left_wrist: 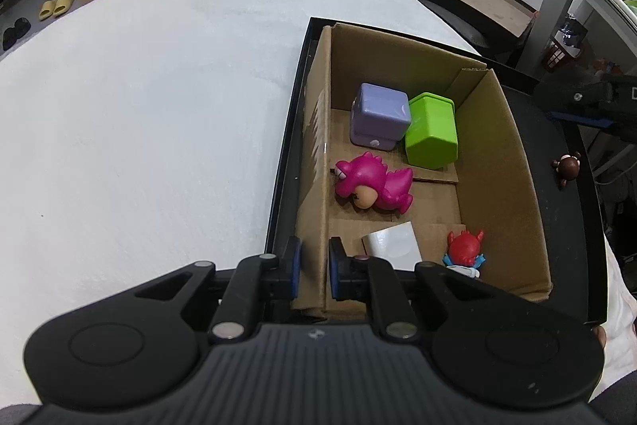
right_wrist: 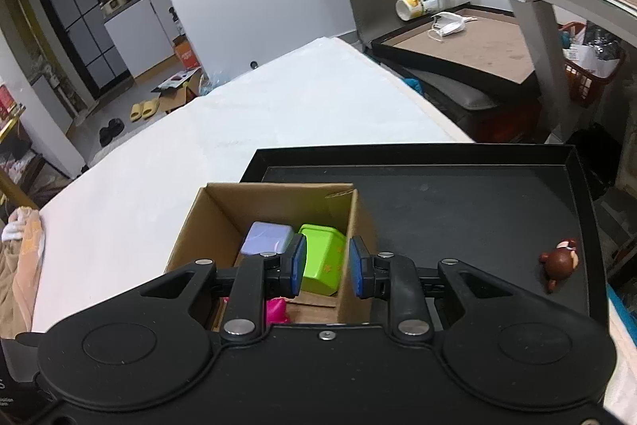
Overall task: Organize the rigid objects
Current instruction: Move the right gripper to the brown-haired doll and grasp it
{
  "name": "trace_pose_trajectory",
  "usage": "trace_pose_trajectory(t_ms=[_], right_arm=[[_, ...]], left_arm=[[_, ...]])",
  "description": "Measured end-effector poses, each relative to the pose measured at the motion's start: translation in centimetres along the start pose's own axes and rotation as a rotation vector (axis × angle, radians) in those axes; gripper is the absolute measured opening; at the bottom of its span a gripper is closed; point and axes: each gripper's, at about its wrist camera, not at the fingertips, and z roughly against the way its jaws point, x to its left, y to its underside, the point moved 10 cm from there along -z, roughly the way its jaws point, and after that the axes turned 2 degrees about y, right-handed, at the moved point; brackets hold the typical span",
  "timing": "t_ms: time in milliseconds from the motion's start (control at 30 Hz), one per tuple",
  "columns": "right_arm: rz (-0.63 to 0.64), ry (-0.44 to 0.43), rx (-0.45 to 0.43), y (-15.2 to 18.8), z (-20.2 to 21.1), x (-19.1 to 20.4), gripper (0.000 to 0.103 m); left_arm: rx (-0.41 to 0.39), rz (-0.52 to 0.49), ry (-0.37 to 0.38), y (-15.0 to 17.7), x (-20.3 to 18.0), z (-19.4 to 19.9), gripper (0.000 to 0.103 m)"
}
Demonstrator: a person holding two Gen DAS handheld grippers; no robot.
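A cardboard box stands on a black tray. Inside lie a purple cube, a green cube, a pink dinosaur toy, a red figure and a white card. My left gripper is shut on the box's left wall. My right gripper is open above the box's right wall, over the green cube; the purple cube sits left of it. A brown monkey figure lies on the tray, also in the left wrist view.
The tray rests on a white table. Behind it stand a chair holding a brown board, a face mask and a tipped cup. A grey table leg and a red basket are at right.
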Motion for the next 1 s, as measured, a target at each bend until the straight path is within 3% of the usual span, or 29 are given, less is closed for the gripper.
trace_pose_trajectory(t_ms=[367,800,1000], right_arm=[[-0.072,0.024,-0.029,-1.1,1.9,-4.2,0.027],[-0.123,0.061,-0.036,-1.3,2.9,-8.6,0.042],[-0.178,0.047,-0.044,-1.5,3.5,-10.8,0.042]], left_arm=[[-0.021,-0.014,-0.023,-0.1,-0.4,0.8,0.011],[-0.025,-0.025,-0.046,-0.1,-0.7,0.9,0.011],[-0.026,-0.025,-0.054,-0.1,-0.7,0.9,0.011]])
